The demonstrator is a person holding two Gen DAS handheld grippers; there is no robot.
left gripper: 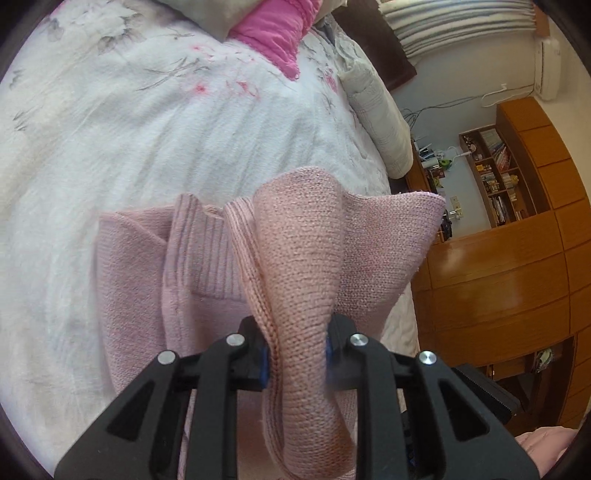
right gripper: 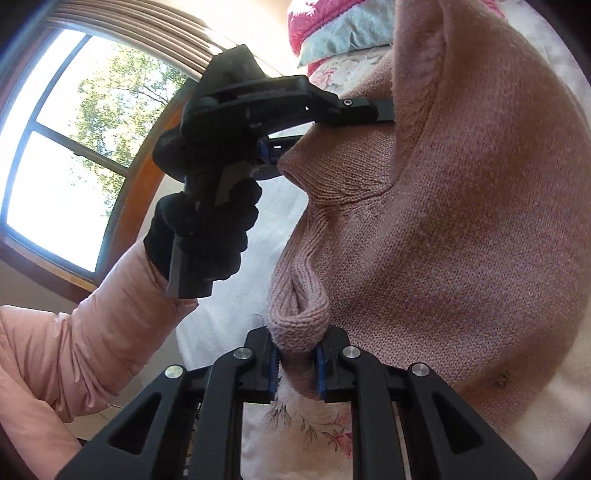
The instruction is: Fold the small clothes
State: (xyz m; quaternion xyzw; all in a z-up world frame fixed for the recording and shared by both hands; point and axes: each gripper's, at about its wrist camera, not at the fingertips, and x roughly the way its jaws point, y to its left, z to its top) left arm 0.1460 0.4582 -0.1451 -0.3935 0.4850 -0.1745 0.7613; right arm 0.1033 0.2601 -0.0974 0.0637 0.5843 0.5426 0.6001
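A pink knitted sweater (left gripper: 303, 266) lies partly on the white floral bed cover (left gripper: 147, 147), its near part lifted. My left gripper (left gripper: 295, 354) is shut on a bunched fold of it, and the ribbed collar shows to the left. In the right wrist view the same sweater (right gripper: 461, 221) fills the right side, hanging as a raised sheet. My right gripper (right gripper: 297, 360) is shut on a rolled edge of the knit. The left gripper's body (right gripper: 258, 122), held in a black-gloved hand (right gripper: 210, 229), reaches into the cloth higher up; its fingertips are hidden behind the sweater.
A bright pink cloth (left gripper: 280, 33) and pillows (left gripper: 380, 122) lie at the far end of the bed. Wooden cabinets and shelves (left gripper: 517, 221) stand to the right. A window (right gripper: 66, 147) and a pink padded sleeve (right gripper: 74, 350) are on the left in the right wrist view.
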